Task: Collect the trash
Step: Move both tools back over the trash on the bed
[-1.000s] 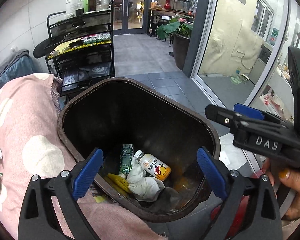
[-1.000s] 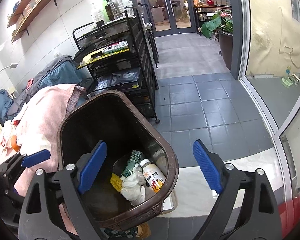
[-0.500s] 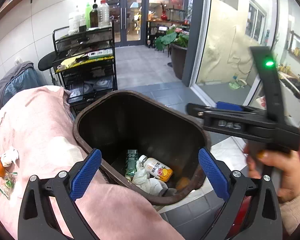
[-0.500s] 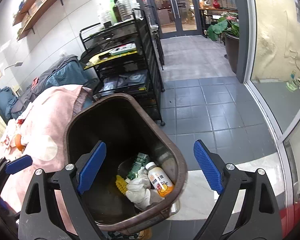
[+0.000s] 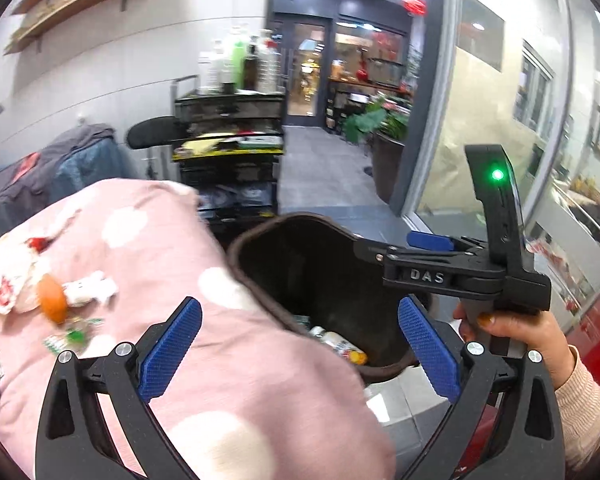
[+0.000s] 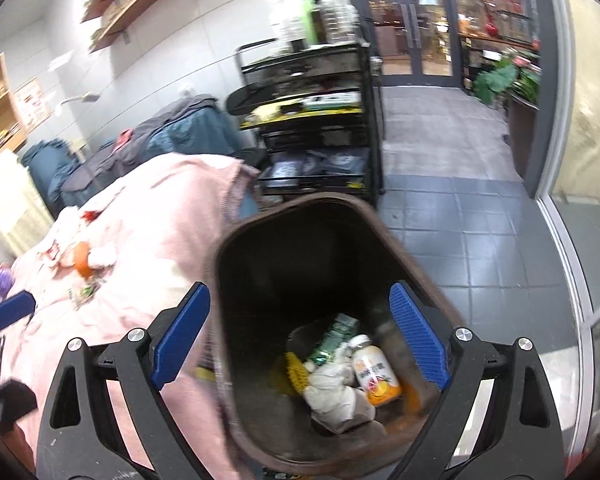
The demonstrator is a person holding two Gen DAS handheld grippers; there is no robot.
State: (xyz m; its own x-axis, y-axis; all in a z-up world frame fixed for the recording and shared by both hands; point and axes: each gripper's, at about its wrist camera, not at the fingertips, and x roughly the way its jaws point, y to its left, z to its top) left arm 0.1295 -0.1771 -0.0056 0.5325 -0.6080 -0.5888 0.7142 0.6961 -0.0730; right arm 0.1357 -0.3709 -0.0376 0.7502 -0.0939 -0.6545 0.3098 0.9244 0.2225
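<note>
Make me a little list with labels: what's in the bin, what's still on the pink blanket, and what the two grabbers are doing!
bin: brown, open top
in bin: bottle, green carton, crumpled tissue
blanket: pink with white spots, beside the bin
on blanket: orange piece, wrappers
left gripper: open, empty, over the blanket edge
right gripper: open, empty, above the bin

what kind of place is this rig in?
Probably a shop or salon-type commercial interior, not a home: glass double doors onto a lit storefront, a black wire cart topped with bottles, grey tiled floor.
</note>
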